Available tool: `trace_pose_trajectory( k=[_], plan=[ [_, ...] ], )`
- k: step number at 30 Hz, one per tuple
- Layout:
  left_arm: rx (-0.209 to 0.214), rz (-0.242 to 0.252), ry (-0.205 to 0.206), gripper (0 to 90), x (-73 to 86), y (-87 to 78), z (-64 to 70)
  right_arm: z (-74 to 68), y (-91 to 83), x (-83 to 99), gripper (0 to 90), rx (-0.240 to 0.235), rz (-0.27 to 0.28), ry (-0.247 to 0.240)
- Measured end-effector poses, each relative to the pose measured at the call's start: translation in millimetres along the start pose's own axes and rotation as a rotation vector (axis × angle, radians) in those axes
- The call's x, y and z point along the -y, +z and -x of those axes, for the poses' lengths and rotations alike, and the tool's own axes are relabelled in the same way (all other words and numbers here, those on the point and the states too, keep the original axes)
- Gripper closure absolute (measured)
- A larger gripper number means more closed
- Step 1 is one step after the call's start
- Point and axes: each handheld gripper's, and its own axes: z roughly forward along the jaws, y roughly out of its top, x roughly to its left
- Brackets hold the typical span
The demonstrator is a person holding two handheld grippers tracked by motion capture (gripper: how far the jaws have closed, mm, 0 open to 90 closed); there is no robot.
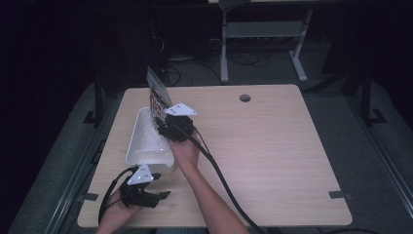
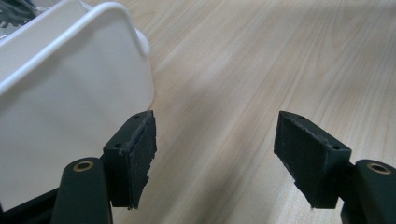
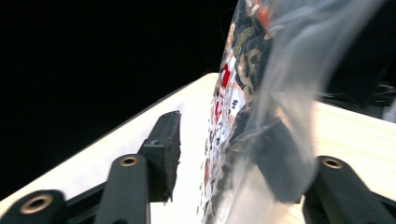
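Overhead, one printed bag (image 1: pixel 157 95) stands in one white tub (image 1: pixel 141 141), right gripper (image 1: pixel 168 127) alongside.

One white tub (image 1: pixel 146 141), one printed plastic bag (image 1: pixel 157 95) — two grippers.

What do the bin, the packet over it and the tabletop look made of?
Bin: seems moulded white plastic, smooth with soft sheen and rounded rim.
Packet: clear, glossy plastic film with printed graphics, light passing through its crinkled edge.
Tabletop: pale wood-grain surface, matte; probably laminate, though solid wood can't be ruled out.
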Motion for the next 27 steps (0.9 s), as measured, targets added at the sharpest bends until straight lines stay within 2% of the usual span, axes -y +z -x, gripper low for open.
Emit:
trace_pose_trajectory(
  k=[3,4,9,15,20,27],
  plan=[
    [-0.001,-0.001,-0.001,28.9,0.0,0.0,0.2,5.1,0.2,0.2,46.1,-0.023,-0.015,0.008],
    [-0.003,-0.001,0.000,28.9,0.0,-0.2,0.1,9.6,0.3,1.0,43.8,-0.040,-0.023,0.028],
    [-0.003,0.002,-0.006,28.8,0.3,0.0,-0.4,12.9,-1.6,0.7,40.4,-0.061,-0.024,0.030],
    [0.002,0.006,-0.003,28.6,-0.1,-0.1,-0.2,22.3,-9.6,-0.3,34.3,-0.106,-0.038,0.068],
    [0.003,0.005,0.002,28.3,-1.0,0.5,0.9,27.0,-16.9,-0.7,33.0,-0.126,-0.040,0.077],
    [0.005,0.007,0.007,28.0,-2.2,1.9,2.6,31.5,-29.2,-0.7,32.1,-0.147,-0.057,0.060]
  ],
)
